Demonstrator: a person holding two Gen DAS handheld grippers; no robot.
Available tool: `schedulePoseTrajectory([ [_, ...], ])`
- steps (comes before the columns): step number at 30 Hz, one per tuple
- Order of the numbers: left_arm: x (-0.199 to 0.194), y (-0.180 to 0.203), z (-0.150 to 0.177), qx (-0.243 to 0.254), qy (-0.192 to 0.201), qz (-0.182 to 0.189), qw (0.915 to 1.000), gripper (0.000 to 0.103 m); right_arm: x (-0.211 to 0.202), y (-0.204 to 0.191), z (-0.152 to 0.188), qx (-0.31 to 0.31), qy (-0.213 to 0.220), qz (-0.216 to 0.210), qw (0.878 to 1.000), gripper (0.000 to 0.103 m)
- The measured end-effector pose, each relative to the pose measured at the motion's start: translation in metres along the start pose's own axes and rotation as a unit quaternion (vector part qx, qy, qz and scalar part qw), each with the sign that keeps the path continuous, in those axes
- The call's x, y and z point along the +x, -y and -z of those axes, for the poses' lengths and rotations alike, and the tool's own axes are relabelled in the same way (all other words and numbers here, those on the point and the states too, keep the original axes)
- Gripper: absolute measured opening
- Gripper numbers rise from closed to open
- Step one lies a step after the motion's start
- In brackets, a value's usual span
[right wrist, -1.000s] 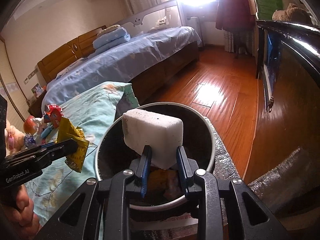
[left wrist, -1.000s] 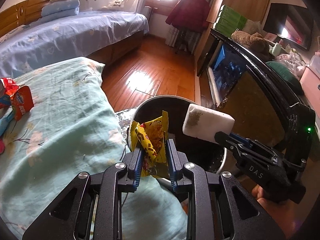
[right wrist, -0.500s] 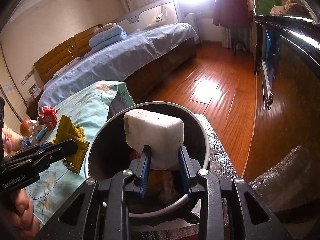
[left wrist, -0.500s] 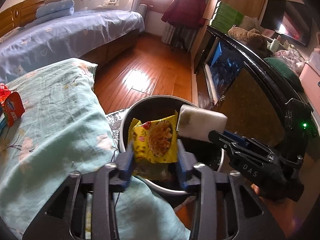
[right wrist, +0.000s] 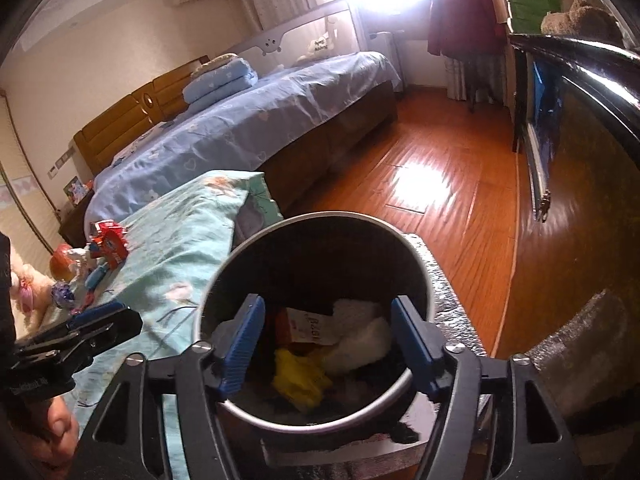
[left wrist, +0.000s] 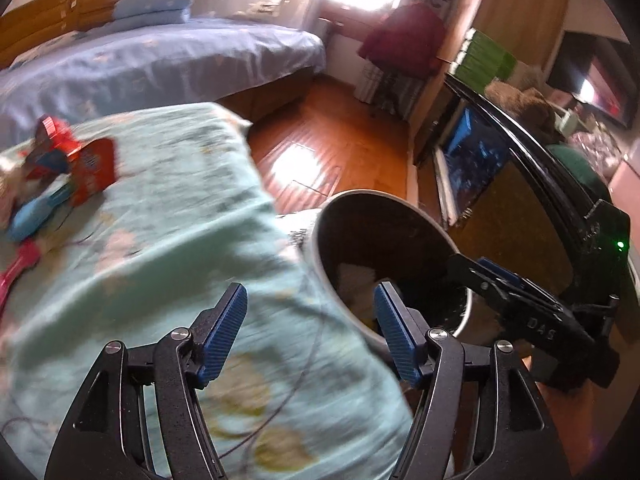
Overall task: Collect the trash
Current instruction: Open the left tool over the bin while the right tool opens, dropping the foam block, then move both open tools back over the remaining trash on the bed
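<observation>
A round metal trash bin (right wrist: 416, 268) with a dark inside stands beside the bed; it also shows in the left wrist view (left wrist: 400, 208). Inside lie a yellow snack wrapper (right wrist: 298, 378), a white foam block (right wrist: 360, 340) and a red-and-white packet (right wrist: 308, 330). My right gripper (right wrist: 328, 344) is open and empty right over the bin's mouth. My left gripper (left wrist: 310, 330) is open and empty over the teal bedspread (left wrist: 160, 240) at the bin's left rim. Red snack wrappers (left wrist: 86, 168) and blue and pink items lie further left on the bedspread.
A second bed with blue sheets (right wrist: 256, 120) stands beyond. Wooden floor (right wrist: 440, 184) runs to the window. A dark glass-fronted cabinet (left wrist: 500, 184) lines the right side. A silver foil mat (right wrist: 452, 304) lies under the bin. Plush toys (right wrist: 24, 288) sit at the bed's left.
Both grippers have opened. The yellow wrapper and the white foam block have dropped into the bin. The left gripper has swung left, back over the bedspread.
</observation>
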State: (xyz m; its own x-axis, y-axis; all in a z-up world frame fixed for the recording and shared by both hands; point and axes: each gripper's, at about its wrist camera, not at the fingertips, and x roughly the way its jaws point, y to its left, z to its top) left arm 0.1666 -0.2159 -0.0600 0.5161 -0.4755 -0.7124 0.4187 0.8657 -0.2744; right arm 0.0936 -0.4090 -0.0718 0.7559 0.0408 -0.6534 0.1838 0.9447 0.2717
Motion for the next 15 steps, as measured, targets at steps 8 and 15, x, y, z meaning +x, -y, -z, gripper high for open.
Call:
schedulePoseTrajectory([
  [8, -0.033, -0.045, 0.013, -0.037, 0.022, -0.037, 0.9984, 0.067, 0.002, -0.044, 0.006, -0.016, -0.004, -0.045, 0.999, 0.084],
  [15, -0.063, -0.089, 0.025, -0.077, 0.041, -0.061, 0.9942, 0.067, 0.008, -0.087, 0.012, -0.04, -0.014, -0.081, 0.996, 0.09],
])
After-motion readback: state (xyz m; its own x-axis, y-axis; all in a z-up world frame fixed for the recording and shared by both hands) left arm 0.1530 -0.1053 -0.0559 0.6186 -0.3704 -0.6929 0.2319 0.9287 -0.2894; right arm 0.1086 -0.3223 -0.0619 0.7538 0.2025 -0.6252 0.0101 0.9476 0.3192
